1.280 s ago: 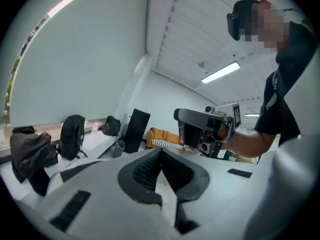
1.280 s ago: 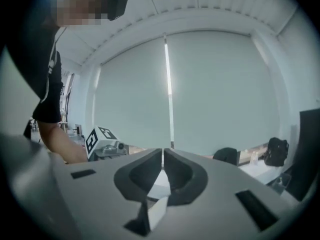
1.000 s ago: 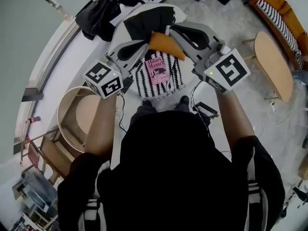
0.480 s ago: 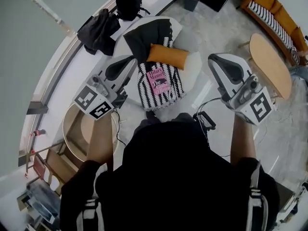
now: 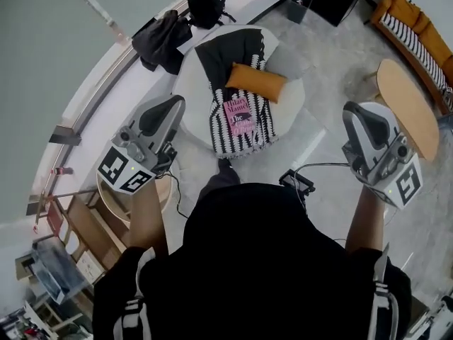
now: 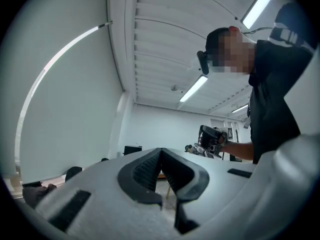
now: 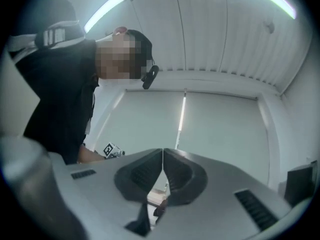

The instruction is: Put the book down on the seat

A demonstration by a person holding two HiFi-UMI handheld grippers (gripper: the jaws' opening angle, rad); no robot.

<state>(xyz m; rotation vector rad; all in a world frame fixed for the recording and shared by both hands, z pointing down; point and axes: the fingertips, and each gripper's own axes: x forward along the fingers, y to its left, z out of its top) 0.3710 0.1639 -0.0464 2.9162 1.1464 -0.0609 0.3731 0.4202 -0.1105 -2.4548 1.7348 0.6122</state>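
Both claws are shut with nothing between them: in the left gripper view the dark ribbed pads of the left claw meet along one seam, and the right gripper view shows the same of the right claw. From the head view, the pink paperback book lies flat, cover up, on a black-and-white patterned throw draped over the round white seat, just in front of an orange cushion and touching neither claw. The book sits between the two claws and further from the person than either. Its long axis runs away from the person with a slight tilt, the title's head at the far end. The left claw hovers just beside the seat's left rim and is the nearer one, while the right claw hangs well apart, out over the grey floor. Judging by this, the book is already set down and the task looks complete; any correction would fall most easily to the left claw.
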